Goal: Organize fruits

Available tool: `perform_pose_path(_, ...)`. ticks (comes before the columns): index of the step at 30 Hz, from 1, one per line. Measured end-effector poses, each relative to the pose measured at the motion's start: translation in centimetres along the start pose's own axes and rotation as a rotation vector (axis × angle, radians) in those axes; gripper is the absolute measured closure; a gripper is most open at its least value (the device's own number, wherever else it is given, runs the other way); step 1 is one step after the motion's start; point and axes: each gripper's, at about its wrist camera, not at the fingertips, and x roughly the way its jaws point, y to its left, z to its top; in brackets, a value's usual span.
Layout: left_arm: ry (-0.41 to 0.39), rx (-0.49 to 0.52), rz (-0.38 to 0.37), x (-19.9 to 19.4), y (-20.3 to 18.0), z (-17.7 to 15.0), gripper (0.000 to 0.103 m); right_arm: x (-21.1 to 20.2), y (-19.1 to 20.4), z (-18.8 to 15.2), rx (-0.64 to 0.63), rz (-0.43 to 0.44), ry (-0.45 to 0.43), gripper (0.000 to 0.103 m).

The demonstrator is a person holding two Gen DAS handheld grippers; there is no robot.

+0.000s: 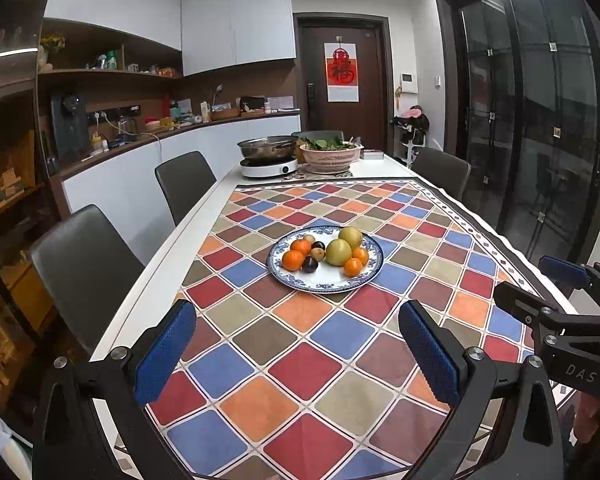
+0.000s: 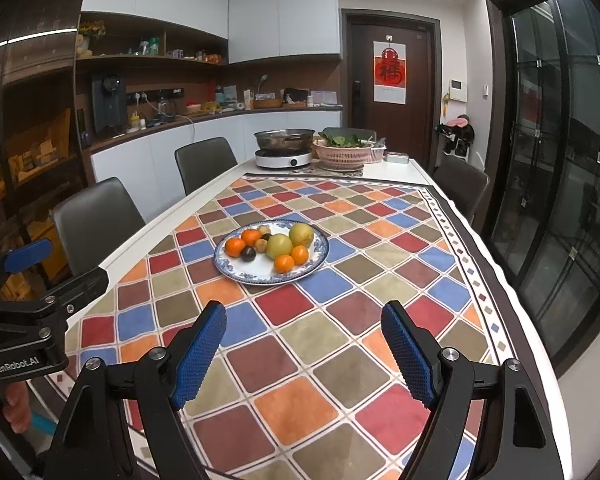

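Observation:
A blue-and-white plate (image 1: 332,283) sits mid-table on the checkered cloth. It holds two green pears (image 1: 339,252), several oranges (image 1: 293,260) and small dark and tan fruits (image 1: 310,265). The plate also shows in the right wrist view (image 2: 256,274), with the pears (image 2: 279,246) and oranges (image 2: 235,247). My left gripper (image 1: 298,328) is open and empty, held above the cloth short of the plate. My right gripper (image 2: 304,326) is open and empty, also short of the plate. Each gripper shows at the edge of the other's view: the right gripper (image 1: 540,284) and the left gripper (image 2: 56,266).
A hot pot on an induction cooker (image 1: 268,160) and a pink basket of greens (image 1: 331,154) stand at the table's far end. Dark chairs (image 1: 88,268) line the left side and one (image 1: 440,170) stands on the right. The table edge (image 2: 512,304) runs close on the right.

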Motion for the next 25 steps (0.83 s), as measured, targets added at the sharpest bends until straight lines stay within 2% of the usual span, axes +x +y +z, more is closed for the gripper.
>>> perform_pose_path(25,0.019,-0.013,-0.014,0.13,0.11,-0.42,0.000,-0.26,0.64,-0.26,-0.008,0.007,0.008,0.023)
